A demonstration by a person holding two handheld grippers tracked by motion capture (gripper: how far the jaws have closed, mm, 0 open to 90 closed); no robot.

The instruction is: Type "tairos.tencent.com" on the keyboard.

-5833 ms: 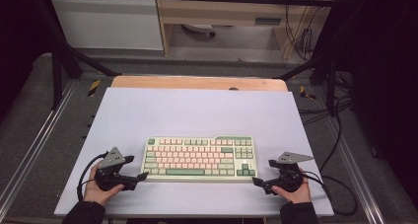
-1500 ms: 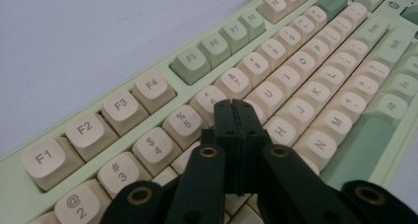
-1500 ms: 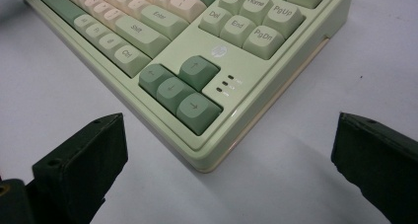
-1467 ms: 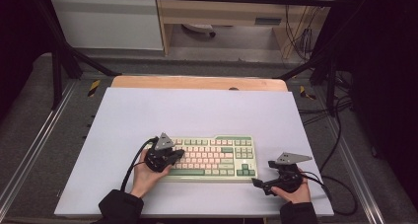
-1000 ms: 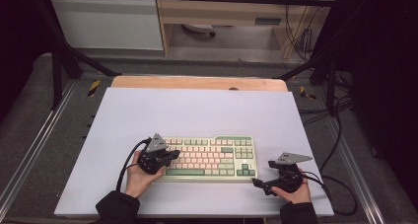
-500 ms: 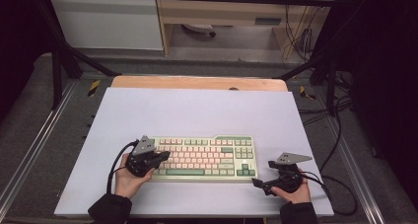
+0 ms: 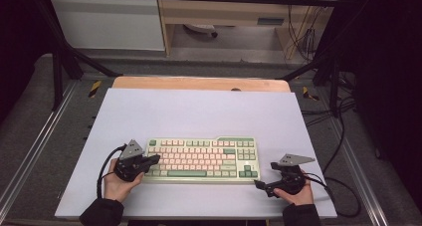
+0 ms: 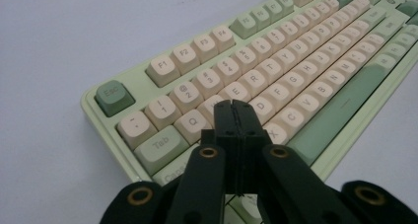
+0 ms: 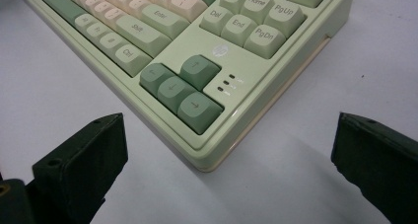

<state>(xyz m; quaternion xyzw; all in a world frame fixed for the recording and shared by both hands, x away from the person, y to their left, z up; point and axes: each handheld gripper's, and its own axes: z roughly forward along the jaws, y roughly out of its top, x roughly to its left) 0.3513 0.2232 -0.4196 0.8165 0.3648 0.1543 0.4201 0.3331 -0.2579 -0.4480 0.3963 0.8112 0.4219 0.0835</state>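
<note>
The keyboard (image 7: 201, 159) is showing a glossy pale-green plastic case — its near right corner is catching a soft sheen — while its cream and green keycaps (image 8: 276, 61) are looking matt. The table (image 7: 199, 111) is wearing a smooth, matt pale sheet, with bare wood (image 7: 199, 83) showing along the far edge. The left gripper (image 8: 238, 116) is looking like matt black plastic with brass-coloured rivets.
</note>
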